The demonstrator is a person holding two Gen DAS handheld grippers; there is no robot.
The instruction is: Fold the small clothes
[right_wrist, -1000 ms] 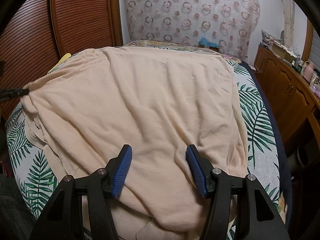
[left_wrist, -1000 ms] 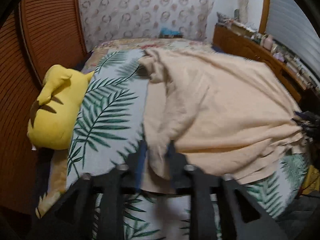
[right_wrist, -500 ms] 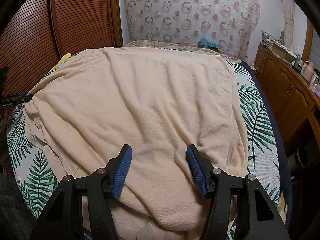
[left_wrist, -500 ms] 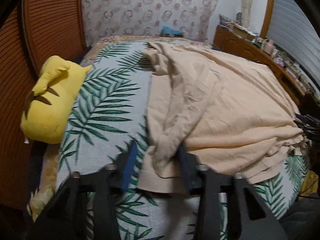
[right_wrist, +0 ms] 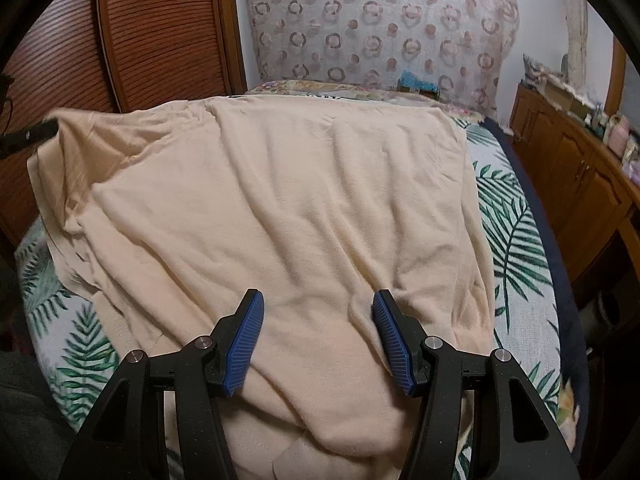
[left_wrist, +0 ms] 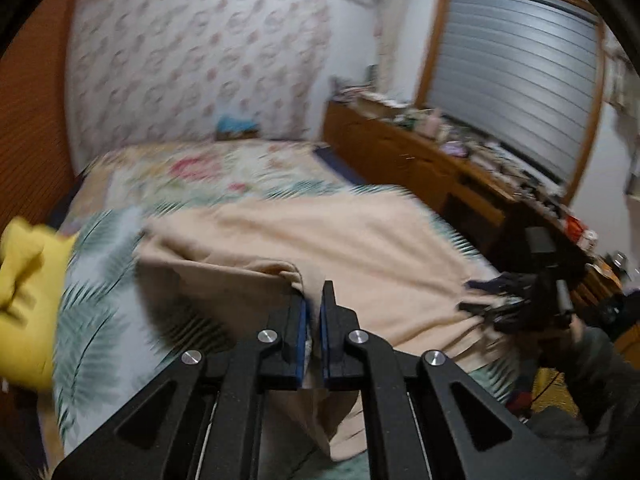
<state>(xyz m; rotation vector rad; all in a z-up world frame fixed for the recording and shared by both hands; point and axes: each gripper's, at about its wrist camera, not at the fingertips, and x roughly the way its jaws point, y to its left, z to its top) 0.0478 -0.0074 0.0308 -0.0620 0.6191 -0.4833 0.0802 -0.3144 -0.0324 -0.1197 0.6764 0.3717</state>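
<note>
A peach cloth garment (right_wrist: 304, 200) lies spread over the leaf-print bedspread (right_wrist: 516, 240). My left gripper (left_wrist: 313, 312) is shut on an edge of the garment (left_wrist: 360, 240) and holds that edge lifted off the bed; it shows as a dark tip at the left of the right wrist view (right_wrist: 28, 136). My right gripper (right_wrist: 318, 320) is open, its blue pads (right_wrist: 248, 336) resting over the near edge of the garment with cloth between them. It also shows at the right of the left wrist view (left_wrist: 516, 308).
A yellow plush toy (left_wrist: 24, 304) lies at the bed's left side. A wooden dresser (left_wrist: 420, 160) with clutter runs along the right wall. A wooden slatted door (right_wrist: 152, 32) stands at the left. A patterned curtain (right_wrist: 380, 20) hangs behind the bed.
My left gripper has closed on the garment's edge and lifted it up, tilting its view upward. The garment's left edge now stands raised. My right gripper has not moved.
</note>
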